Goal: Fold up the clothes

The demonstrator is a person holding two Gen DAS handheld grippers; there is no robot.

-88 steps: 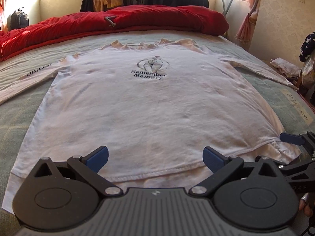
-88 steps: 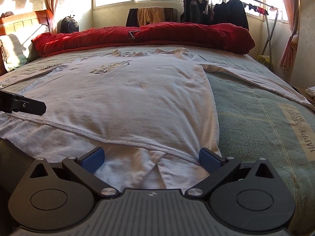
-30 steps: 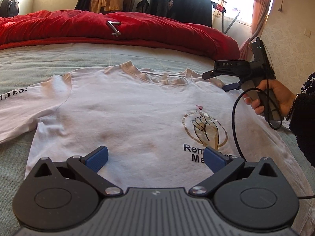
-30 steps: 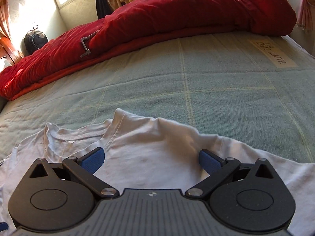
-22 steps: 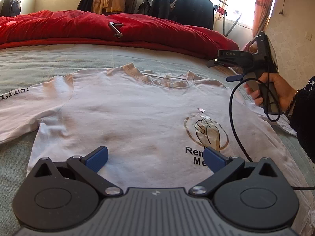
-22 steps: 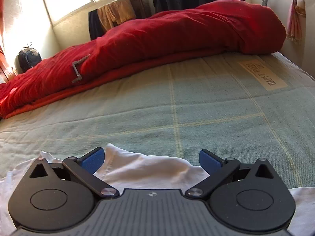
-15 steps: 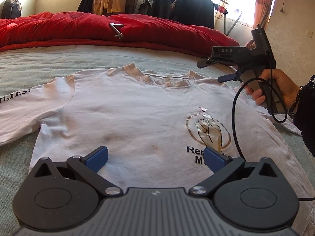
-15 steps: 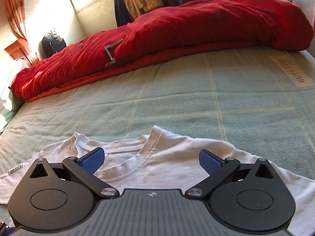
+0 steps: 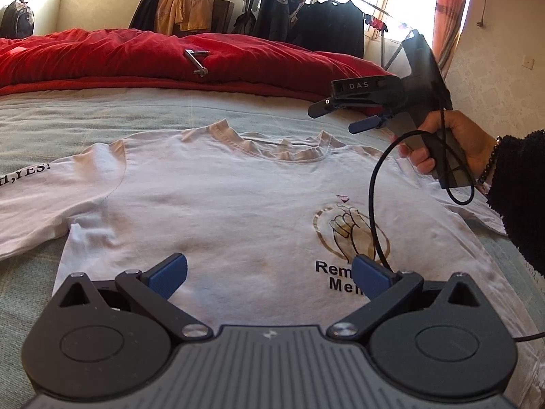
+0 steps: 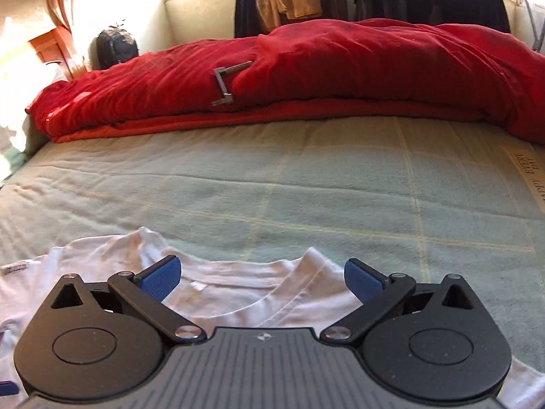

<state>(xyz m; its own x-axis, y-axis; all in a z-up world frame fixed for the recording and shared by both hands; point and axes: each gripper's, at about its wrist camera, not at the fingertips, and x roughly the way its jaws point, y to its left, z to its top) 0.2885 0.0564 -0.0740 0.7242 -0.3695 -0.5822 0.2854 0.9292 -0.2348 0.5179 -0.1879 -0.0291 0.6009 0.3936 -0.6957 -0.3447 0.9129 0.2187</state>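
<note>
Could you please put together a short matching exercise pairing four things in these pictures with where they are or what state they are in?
Things:
1. white T-shirt
2. red duvet
3. left gripper
4. right gripper

Descriptions:
A. bunched along the far side of the bed
B. open, over the shirt's neckline
C. spread flat, print side up
D. open, over the shirt's chest

Pairs: 1-C, 2-A, 3-D, 4-B
</note>
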